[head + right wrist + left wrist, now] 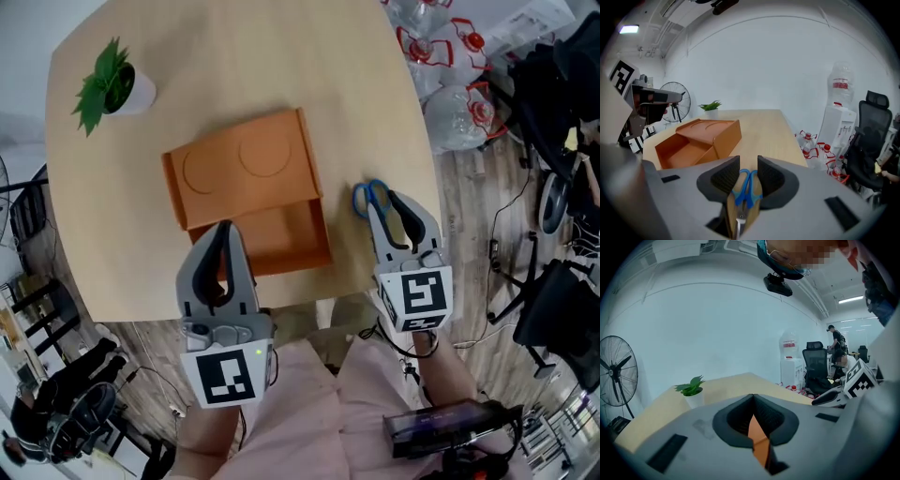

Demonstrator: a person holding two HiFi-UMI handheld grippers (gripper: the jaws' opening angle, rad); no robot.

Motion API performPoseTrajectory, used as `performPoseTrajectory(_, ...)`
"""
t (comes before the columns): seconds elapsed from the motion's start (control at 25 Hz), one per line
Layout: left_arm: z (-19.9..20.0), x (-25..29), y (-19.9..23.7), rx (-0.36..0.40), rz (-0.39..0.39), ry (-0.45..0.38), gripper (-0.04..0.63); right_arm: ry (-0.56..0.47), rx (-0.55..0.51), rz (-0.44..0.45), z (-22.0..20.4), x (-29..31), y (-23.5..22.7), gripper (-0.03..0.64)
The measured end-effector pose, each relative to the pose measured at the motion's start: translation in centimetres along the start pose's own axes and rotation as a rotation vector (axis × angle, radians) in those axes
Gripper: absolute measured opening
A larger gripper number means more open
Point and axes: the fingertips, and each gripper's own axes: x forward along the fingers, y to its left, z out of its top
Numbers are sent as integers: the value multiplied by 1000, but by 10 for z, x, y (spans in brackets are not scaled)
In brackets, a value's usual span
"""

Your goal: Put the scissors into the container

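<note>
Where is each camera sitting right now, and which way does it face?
Head view: on the person's head, facing steeply down at the table; shows the left claw, right claw and lap.
Left gripper view: on the left claw, facing along its shut jaws toward the plant.
Right gripper view: on the right claw, facing along its open jaws at the scissors.
Shared: head and right gripper views both show the scissors and orange container.

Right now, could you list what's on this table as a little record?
Table: light wood
Container: orange, near compartment open and empty
Scissors: blue handles, on table right of container
Right gripper: jaws apart astride scissors' handles
Left gripper: jaws together, over container
Plant: white pot, far left corner
</note>
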Motion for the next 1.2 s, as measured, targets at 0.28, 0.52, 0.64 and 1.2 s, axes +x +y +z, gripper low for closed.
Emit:
performPoseTrajectory(0.28,-22,15,3,13,-12,44,5,74,21,-8,-29,19,-2,127)
performPoseTrajectory(0.52,-29,27,8,11,-14,54,5,142,20,-22,-43,29,-4,129)
performPoseTrajectory(0.64,-30,31,11,9,-16,53,5,186,2,-30,-46,33,-3,130)
performPoseTrajectory(1.2,-7,8,11,2,33,5,5,95,-21,-45,-8,18,-10,77)
